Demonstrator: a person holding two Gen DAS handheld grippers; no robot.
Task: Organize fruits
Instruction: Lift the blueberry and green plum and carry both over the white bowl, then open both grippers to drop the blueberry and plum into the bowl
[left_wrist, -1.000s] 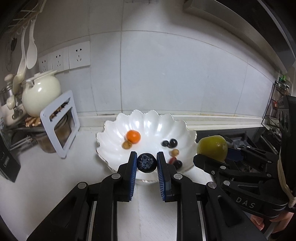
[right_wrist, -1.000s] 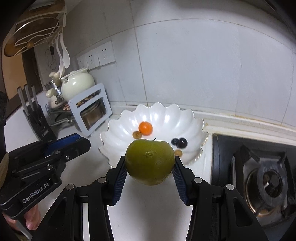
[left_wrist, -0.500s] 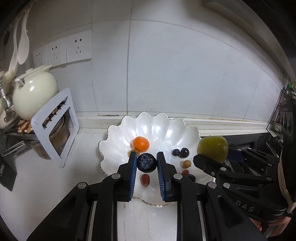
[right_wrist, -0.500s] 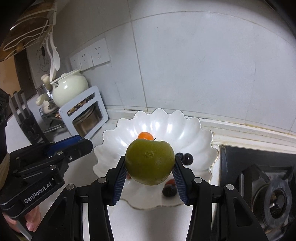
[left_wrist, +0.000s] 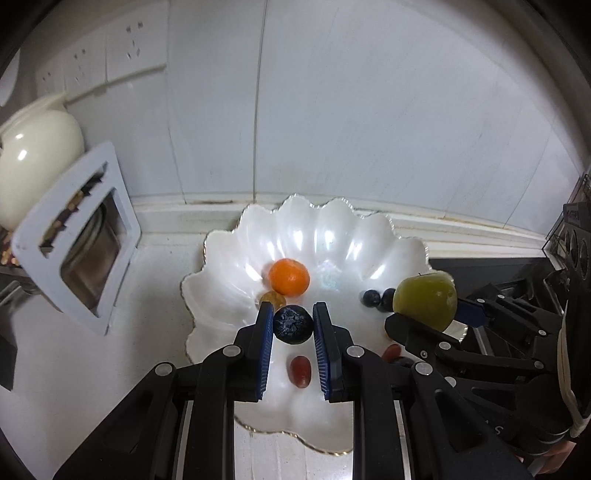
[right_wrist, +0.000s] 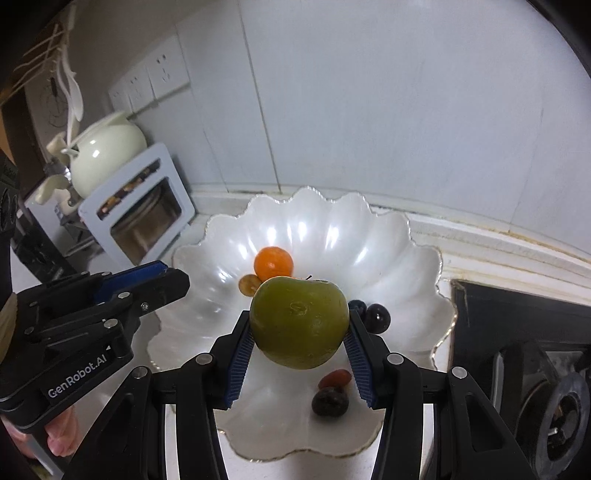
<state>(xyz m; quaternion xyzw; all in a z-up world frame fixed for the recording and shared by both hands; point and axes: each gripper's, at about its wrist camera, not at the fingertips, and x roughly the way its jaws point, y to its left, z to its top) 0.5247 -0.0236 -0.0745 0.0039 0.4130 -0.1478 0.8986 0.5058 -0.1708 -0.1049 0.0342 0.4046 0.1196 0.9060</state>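
Observation:
A white scalloped bowl (left_wrist: 229, 280) (right_wrist: 399, 251) sits on the counter by the tiled wall. It holds an orange (left_wrist: 289, 277) (right_wrist: 273, 263), a small brown fruit (left_wrist: 272, 297), dark grapes (left_wrist: 371, 298) (right_wrist: 376, 317) and red grapes (left_wrist: 300, 371) (right_wrist: 334, 378). My left gripper (left_wrist: 293, 325) is shut on a dark blue berry (left_wrist: 293, 325) above the bowl's middle. My right gripper (right_wrist: 300, 328) is shut on a green apple (right_wrist: 299, 323) (left_wrist: 424, 300) above the bowl's right side.
A cream teapot (left_wrist: 33, 155) (right_wrist: 107, 151) and a white rack with a jar (left_wrist: 81, 243) (right_wrist: 140, 210) stand at the left. A gas stove (right_wrist: 546, 373) lies right of the bowl. Wall sockets (right_wrist: 155, 81) sit above the counter.
Both grippers have moved forward over the bowl with their fruit still held. The bowl now fills more of both views.

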